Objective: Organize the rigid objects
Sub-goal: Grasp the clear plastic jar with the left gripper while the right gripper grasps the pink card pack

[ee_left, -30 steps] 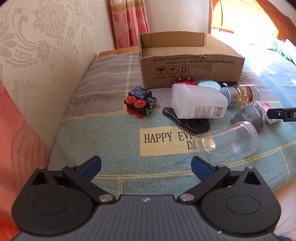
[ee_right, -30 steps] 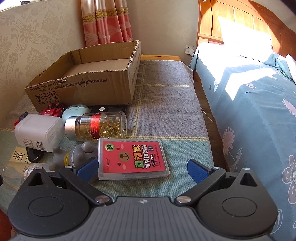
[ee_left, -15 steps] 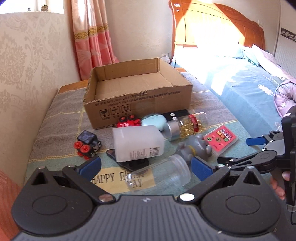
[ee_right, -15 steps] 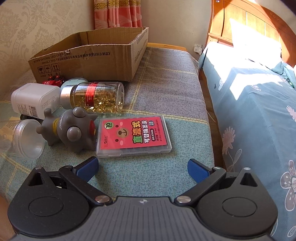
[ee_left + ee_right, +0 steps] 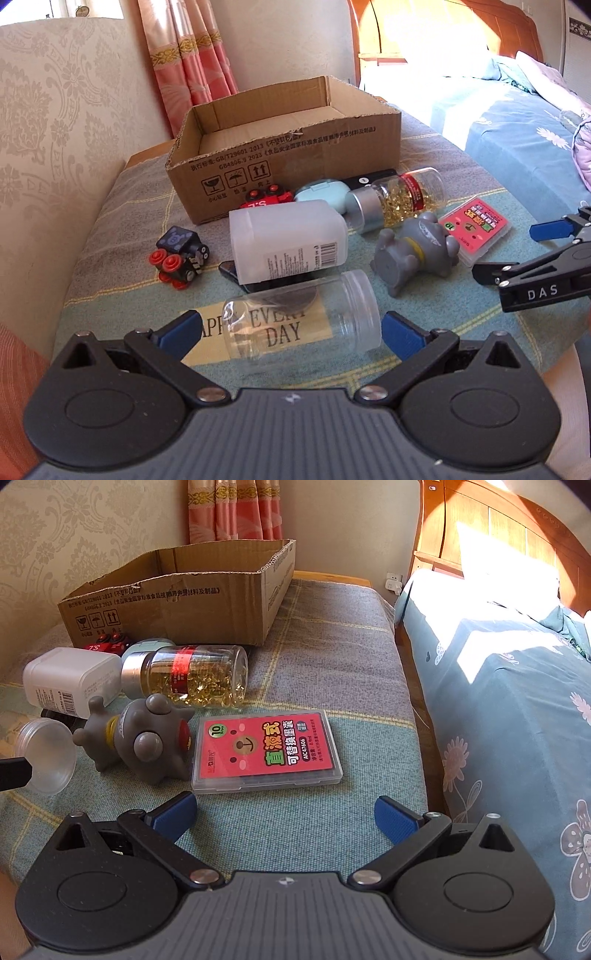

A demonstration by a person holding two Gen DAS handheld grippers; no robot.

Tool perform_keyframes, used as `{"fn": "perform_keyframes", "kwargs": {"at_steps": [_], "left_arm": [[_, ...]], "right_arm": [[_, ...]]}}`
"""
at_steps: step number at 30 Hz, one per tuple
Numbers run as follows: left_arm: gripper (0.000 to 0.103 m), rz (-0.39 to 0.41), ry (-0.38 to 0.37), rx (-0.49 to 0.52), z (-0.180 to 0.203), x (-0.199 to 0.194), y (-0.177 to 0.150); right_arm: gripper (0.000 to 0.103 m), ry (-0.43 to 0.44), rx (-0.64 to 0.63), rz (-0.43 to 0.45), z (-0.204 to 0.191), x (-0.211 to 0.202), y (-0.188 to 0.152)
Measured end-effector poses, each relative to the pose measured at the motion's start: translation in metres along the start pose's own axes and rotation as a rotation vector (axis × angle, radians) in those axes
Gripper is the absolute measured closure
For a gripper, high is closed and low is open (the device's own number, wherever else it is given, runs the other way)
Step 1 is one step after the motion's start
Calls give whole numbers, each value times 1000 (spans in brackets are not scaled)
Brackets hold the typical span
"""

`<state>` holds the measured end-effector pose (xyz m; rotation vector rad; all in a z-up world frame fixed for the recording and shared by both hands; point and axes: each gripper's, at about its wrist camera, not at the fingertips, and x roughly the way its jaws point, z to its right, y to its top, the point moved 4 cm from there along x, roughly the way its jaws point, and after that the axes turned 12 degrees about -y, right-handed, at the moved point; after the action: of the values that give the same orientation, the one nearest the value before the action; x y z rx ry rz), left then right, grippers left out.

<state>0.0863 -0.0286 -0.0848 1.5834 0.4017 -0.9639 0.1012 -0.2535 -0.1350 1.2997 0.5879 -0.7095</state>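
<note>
On my left camera the cloth (image 5: 110, 236) over the desk reads "HAPPY EVERY DAY" at lower centre, partly seen through a clear jar (image 5: 303, 317) lying on its side. My left tongs (image 5: 290, 330) are spread wide, one pad either side of that jar, not touching it. The cardboard box (image 5: 288, 147), upper centre, carries the line "GB/T29601 2013" and three handling symbols. A white bottle (image 5: 288, 240) with a barcode label lies in mid-frame on a dark flat thing I cannot identify. Left of it sits a small black toy with red wheels (image 5: 177, 256); behind it, a red toy car (image 5: 264, 197) and a pale blue case (image 5: 321, 192).

On my right camera the right tongs (image 5: 284, 814) are also spread wide, held low just short of a pink flat case (image 5: 266, 751) marked "10" and "AIC47606". A grey rubber toy (image 5: 147, 738) touches the case's left edge. Above lies a bottle of golden capsules (image 5: 192, 679) with a red label. The bed (image 5: 509, 686) fills the right side. The right tongs' arm shows "DAS" at the left camera's right edge.
</note>
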Motion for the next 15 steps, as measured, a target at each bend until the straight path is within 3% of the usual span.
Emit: {"fn": "perform_keyframes", "kwargs": {"at_steps": [4,8,15], "left_arm": [[1,-14,2,-63,-19,6,-17],[1,-25,-56,-164,-32,23,-27],[0,5,-49,-181,-34,29,-29]], "right_arm": [[0,0,1,4,0,0,-1],[0,1,1,8,0,-1,-1],[0,30,-20,56,3,-1,-4]]}}
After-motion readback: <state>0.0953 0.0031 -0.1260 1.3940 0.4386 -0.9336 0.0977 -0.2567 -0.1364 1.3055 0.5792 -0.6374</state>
